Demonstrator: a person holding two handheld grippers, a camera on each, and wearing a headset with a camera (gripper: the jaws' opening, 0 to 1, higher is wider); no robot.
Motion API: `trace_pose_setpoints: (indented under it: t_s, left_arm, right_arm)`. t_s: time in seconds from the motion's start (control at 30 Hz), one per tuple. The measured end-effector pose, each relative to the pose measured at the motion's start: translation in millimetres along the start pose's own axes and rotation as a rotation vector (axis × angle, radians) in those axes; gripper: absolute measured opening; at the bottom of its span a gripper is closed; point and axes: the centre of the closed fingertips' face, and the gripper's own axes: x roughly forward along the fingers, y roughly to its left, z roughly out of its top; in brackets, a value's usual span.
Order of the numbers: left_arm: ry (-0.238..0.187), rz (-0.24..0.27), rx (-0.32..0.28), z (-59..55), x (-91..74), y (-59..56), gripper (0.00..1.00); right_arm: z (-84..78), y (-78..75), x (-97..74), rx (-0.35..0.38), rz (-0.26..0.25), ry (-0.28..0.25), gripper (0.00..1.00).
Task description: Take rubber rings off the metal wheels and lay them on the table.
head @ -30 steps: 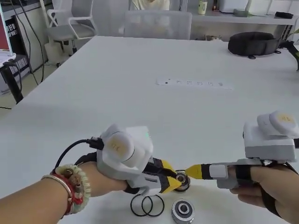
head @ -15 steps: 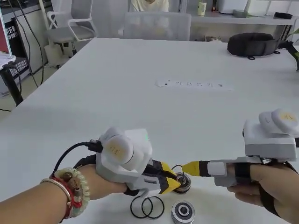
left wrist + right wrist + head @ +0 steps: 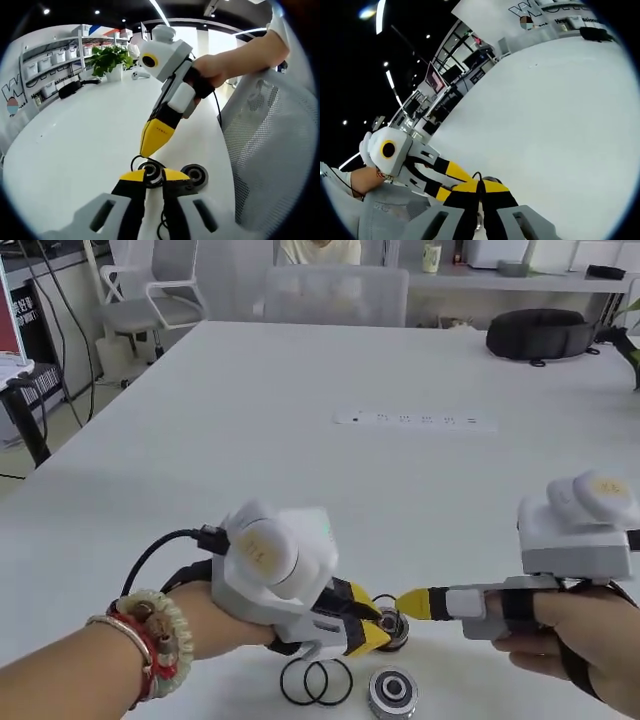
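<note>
The white table [image 3: 300, 440] spreads out ahead of the person, with a power strip [image 3: 415, 420] lying near its middle. Close to the near edge, the left gripper [image 3: 377, 626] points in from the left. Its yellow-tipped fingers are clamped on a metal wheel [image 3: 391, 628], which is held low at the table top; whether it touches the surface cannot be told. The left gripper view shows this wheel sitting right between the two finger tips.

The right gripper [image 3: 404, 604] reaches in from the right, with its tip meeting the held wheel from the far side. Its fingers are pressed together, and the right gripper view shows a thin black line rising between the tips. This is a rubber ring [image 3: 382, 597], pinched there and standing up as a small loop just above the wheel.

A second wheel [image 3: 391, 692] lies flat on the table, just beside the held one on the person's side. To its left, two loose rings [image 3: 315, 681] lie flat on the table, overlapping each other, just below the left gripper's fingers.
</note>
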Motion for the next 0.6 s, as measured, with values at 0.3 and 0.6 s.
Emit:
trace_pose_setpoints:
  t_s: [0.3, 0.6]
  left_arm:
    - [-0.059, -0.002, -0.049, 22.3, -10.0, 2.1, 0.22]
    - [-0.090, 0.042, 0.005, 51.0, -36.4, 16.2, 0.31]
  right_arm:
    - [5.9, 1.9, -3.7, 0.005, -0.003, -0.026, 0.00]
    - [11.9, 6.4, -6.6, 0.002, 0.007, -0.049, 0.00]
